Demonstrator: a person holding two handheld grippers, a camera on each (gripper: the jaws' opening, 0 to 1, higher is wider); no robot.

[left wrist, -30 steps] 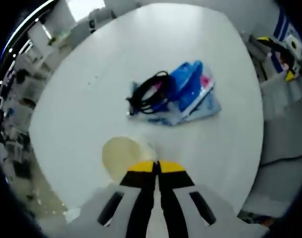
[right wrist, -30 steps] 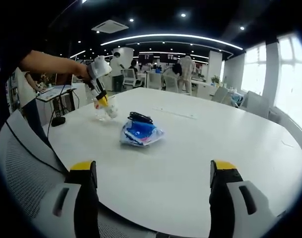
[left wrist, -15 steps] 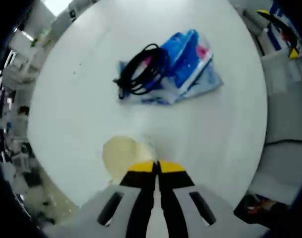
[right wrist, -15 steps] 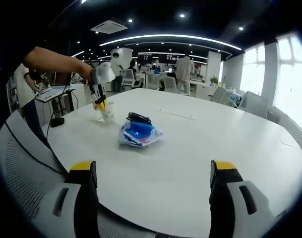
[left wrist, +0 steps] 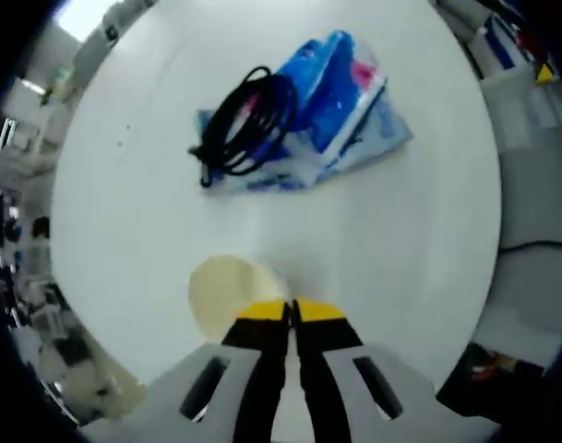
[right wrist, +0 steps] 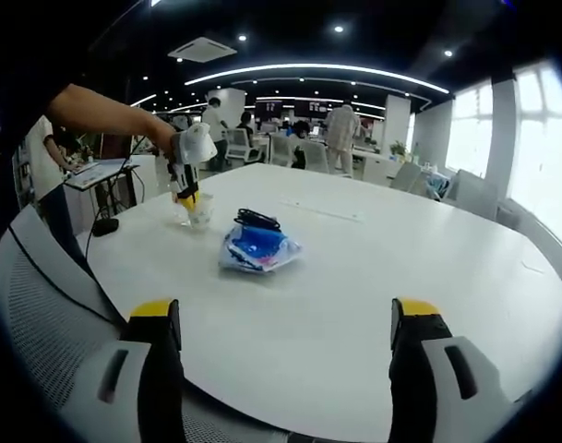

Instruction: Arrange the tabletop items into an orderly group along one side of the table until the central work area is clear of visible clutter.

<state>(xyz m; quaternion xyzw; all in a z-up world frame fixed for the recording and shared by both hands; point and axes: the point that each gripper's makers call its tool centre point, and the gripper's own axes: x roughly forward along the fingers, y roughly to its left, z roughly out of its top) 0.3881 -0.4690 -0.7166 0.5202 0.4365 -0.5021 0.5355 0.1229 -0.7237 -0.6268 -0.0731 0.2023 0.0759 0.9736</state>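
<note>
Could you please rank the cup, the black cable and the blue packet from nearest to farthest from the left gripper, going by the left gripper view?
1. The cup: held at the tips of the left gripper, just left of its jaws.
2. The black cable: coiled farther up the table, lying on the packet's left part.
3. The blue packet: under and right of the cable; its blue middle lies slightly beyond the coil.
</note>
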